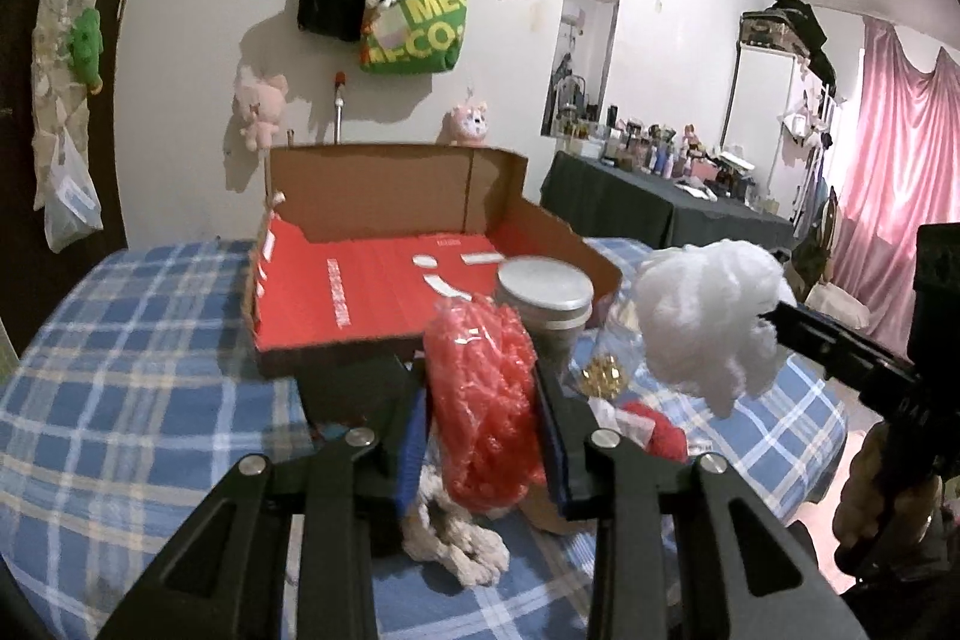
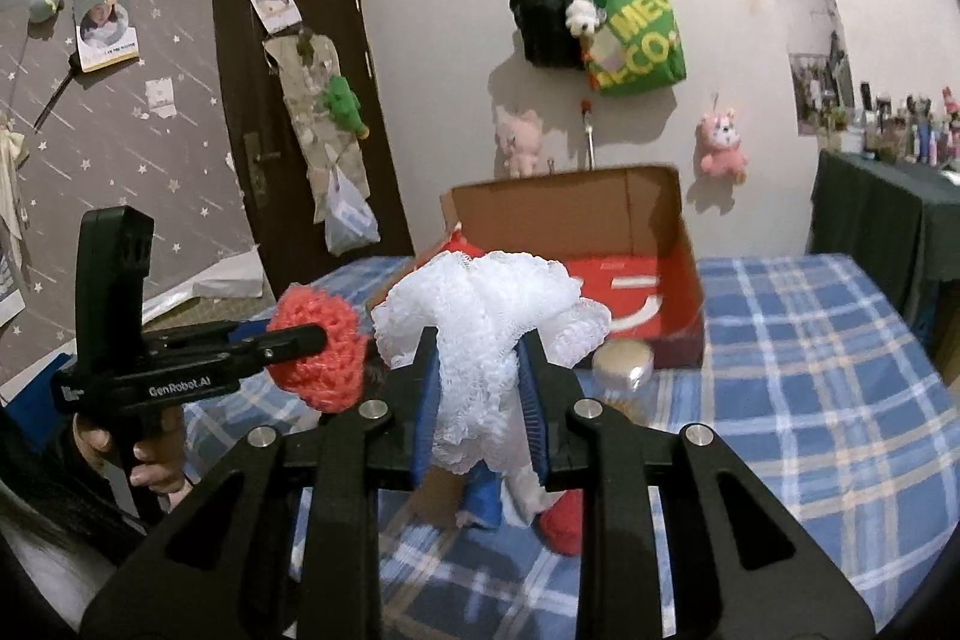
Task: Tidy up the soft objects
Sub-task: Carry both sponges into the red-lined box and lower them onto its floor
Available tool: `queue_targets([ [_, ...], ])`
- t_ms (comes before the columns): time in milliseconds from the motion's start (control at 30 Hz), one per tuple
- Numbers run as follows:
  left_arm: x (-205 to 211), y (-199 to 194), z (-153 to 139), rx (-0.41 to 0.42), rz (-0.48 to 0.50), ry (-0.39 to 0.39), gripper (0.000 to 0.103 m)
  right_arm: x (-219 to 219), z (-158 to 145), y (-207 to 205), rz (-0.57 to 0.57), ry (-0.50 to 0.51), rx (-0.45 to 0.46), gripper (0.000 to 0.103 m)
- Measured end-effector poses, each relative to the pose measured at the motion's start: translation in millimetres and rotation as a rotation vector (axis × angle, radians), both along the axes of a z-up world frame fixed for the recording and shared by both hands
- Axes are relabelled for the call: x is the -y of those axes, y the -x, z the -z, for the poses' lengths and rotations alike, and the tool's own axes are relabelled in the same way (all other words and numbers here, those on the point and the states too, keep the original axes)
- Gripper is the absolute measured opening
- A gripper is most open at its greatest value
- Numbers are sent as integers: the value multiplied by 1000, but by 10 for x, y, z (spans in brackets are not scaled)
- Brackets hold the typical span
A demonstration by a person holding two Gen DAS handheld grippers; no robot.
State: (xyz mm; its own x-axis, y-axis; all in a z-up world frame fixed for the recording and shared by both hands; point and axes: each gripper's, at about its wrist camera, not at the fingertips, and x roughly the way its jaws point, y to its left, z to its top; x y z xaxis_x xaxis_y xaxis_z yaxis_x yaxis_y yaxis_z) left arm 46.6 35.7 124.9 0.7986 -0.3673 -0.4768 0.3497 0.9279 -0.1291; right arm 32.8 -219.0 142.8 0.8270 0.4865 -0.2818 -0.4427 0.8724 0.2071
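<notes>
I hold a red mesh puff (image 1: 486,400) squeezed tight in my left gripper (image 1: 483,400). My right gripper (image 2: 480,388) is clamped on a white mesh puff (image 2: 480,328). Both puffs are up in the air, above the bed (image 1: 120,370) with its blue checked cover. I think I hold them high so I can carry them over to the cardboard box (image 1: 384,244) with the red bottom, which sits open just ahead on the bed. A jar with a silver lid (image 1: 543,301) stands beside the box. More soft things, a rope toy (image 1: 456,544) and some red yarn (image 2: 564,520), lie below. Both grippers point forward and a bit down, side by side.
</notes>
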Motion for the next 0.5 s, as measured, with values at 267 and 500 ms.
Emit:
queue_targets([
  [267,-107,-118,-343,66,10,-31,34,69,-276,-149,31,42,74,23],
  [500,-97,-411,-594,92,55,-93,34,58,-494,-602,-22,124,89,23],
])
